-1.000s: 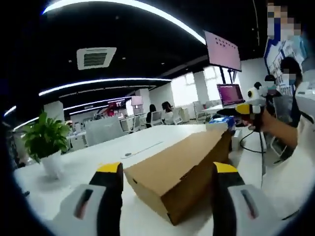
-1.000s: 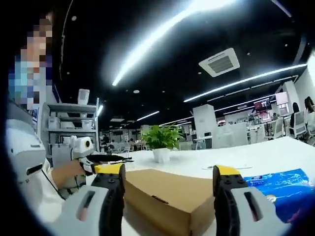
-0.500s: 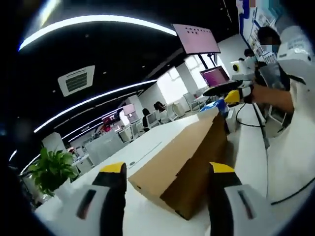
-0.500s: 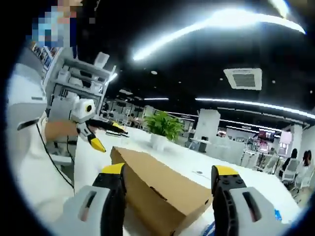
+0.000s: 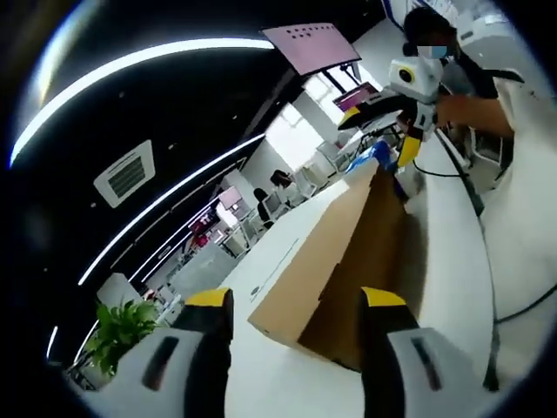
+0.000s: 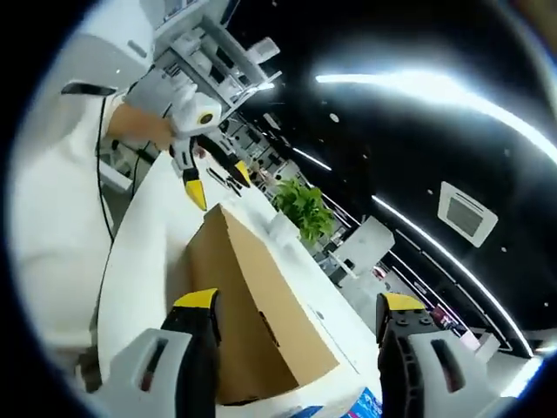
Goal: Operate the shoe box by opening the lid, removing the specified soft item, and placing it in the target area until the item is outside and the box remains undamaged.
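- Left gripper view: the long brown cardboard shoe box (image 5: 335, 261), lid shut, lies on the white surface (image 5: 448, 252) ahead of the left gripper (image 5: 291, 300), jaws spread, holding nothing.
- Right gripper (image 6: 296, 305), also spread and empty, faces the box's opposite end; blue packet (image 6: 370, 407) at 5 o'clock.
- Risk, I judge: uneven prying from both ends could tear or crease the lid.

Shoe box (image 5: 335, 261): one, plain brown cardboard, long and rectangular, no print visible. Lid shut, sitting flush on the base; a seam line marks the lid's lower edge along the side. No dents or tears visible. It rests flat on the white table (image 5: 448, 252).

Left gripper view: the near end panel faces the camera, just above centre; the length runs away toward 1 o'clock.

Right gripper view: shoe box (image 6: 252, 322) seen from its other end, near corner at 6 o'clock, its length running off toward 11 o'clock; a small slot-like mark shows on its long side.
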Tool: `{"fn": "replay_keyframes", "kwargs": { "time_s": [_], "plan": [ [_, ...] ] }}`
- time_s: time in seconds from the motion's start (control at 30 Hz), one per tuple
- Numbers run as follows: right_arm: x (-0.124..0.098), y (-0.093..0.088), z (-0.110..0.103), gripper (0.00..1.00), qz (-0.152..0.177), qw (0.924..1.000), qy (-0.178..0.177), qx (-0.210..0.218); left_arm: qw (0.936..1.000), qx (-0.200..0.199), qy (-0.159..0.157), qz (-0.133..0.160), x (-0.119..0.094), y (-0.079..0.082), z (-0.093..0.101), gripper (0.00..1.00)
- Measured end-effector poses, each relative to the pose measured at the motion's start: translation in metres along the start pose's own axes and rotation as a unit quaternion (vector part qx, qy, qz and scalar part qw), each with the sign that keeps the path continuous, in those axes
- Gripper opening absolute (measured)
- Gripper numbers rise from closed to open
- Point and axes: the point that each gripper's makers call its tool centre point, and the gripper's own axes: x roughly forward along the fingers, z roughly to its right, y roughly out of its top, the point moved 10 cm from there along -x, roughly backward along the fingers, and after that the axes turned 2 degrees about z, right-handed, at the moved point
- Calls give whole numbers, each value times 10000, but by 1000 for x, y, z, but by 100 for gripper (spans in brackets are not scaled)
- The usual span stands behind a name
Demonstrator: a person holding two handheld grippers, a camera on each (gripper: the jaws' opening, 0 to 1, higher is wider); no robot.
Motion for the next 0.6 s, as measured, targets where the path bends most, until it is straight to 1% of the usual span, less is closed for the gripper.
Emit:
{"fn": "replay_keyframes", "kwargs": {
  "time_s": [0.03, 0.1, 0.17, 0.27, 0.3, 0.33, 0.37, 0.4, 0.43, 0.47, 0.53, 0.57, 0.6],
  "plan": [
    [0, 0, -1, 74, -37, 10000, -5, -43, 9999, 10, -31, -112, 1, -1, 2, 59],
    [-1, 0, -2, 74, -82, 9993, 38, -350, 9991, 322, 10, -273, 3, -2, 3, 61],
    [0, 0, -5, 75, -105, 9989, 123, -430, 9984, 429, 31, -362, 4, -4, 5, 61],
    [1, 1, -8, 71, -45, 9974, 194, -686, 9989, 343, 6, -334, 5, -5, 5, 62],
    [1, 0, -9, 70, -74, 9969, 172, -759, 9987, 364, 64, -354, 5, -5, 6, 62],
    [2, -2, -9, 71, -144, 9967, 127, -788, 9979, 518, 188, -333, 4, -5, 4, 62],
    [3, -3, -9, 73, -232, 9966, 51, -785, 9977, 582, 163, -317, 4, -6, 5, 61],
    [4, -6, -9, 73, -338, 9968, 25, -722, 9979, 534, 156, -322, 3, -6, 4, 60],
    [4, -8, -9, 69, -394, 9972, 81, -623, 9984, 448, 143, -325, 4, -8, 4, 60],
    [4, -10, -11, 66, -435, 9979, 194, -433, 9988, 328, 78, -353, 4, -10, 4, 60],
    [4, -12, -13, 61, -410, 9974, 139, -575, 9983, 451, 173, -338, 5, -12, 6, 58],
    [4, -11, -13, 61, -419, 9956, 147, -827, 9981, 476, 189, -337, 5, -12, 6, 55],
    [4, -11, -15, 61, -416, 9952, 160, -869, 9981, 471, 168, -351, 6, -13, 8, 54]
  ]
}}
